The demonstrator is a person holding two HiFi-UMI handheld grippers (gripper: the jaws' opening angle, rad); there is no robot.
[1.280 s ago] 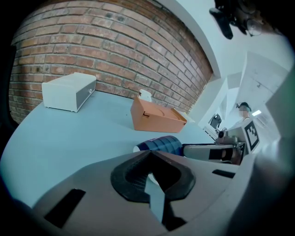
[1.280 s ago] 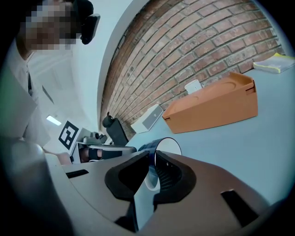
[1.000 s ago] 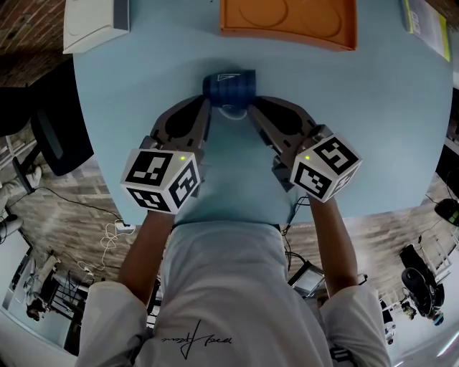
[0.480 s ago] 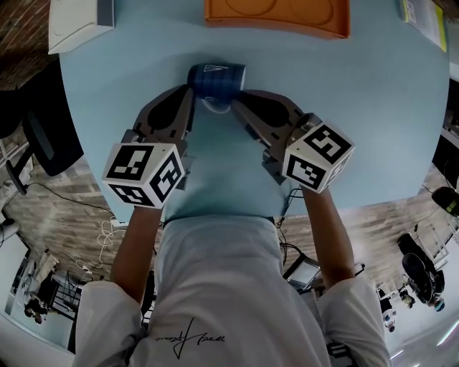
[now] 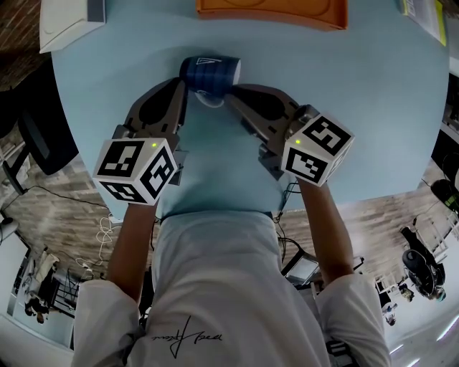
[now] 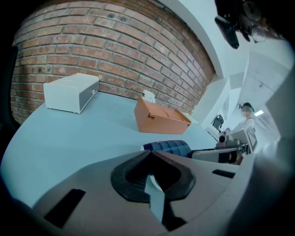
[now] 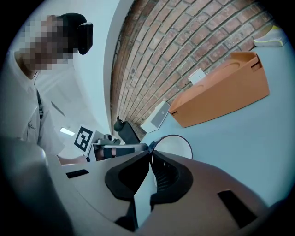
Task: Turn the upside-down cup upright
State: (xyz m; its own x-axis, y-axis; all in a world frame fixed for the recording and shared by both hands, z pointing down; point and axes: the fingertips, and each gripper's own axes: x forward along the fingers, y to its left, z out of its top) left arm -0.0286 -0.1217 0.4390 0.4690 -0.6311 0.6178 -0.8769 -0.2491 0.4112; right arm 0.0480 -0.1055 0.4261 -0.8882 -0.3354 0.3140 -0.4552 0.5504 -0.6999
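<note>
Dark blue ribbing outside and plain white inside for the cup (image 5: 209, 74), tipped on its side at the top centre of the head view over the pale blue table (image 5: 358, 129), base toward the upper edge, mouth toward the lower. Cannot tell whether resting on the surface or just off it. Pinched at the rim from both sides: by the left gripper (image 5: 185, 92) on the left of the mouth, jaws drawn together on the wall as far as its own view shows, and by the right gripper (image 5: 231, 92) on the right, jaws closed on the rim's dark edge at the tips. Held so, probably, to make a pivot for swinging the base down and the opening up; judged about halfway through the turn. Nothing inside the cup in the right gripper view, only bare white wall. Beyond it, at the top edge, an orange tray (image 5: 272, 13) with shallow round recesses, nothing seen in the part that shows. At the upper left, a closed white box (image 5: 68, 25), contents hidden.
</note>
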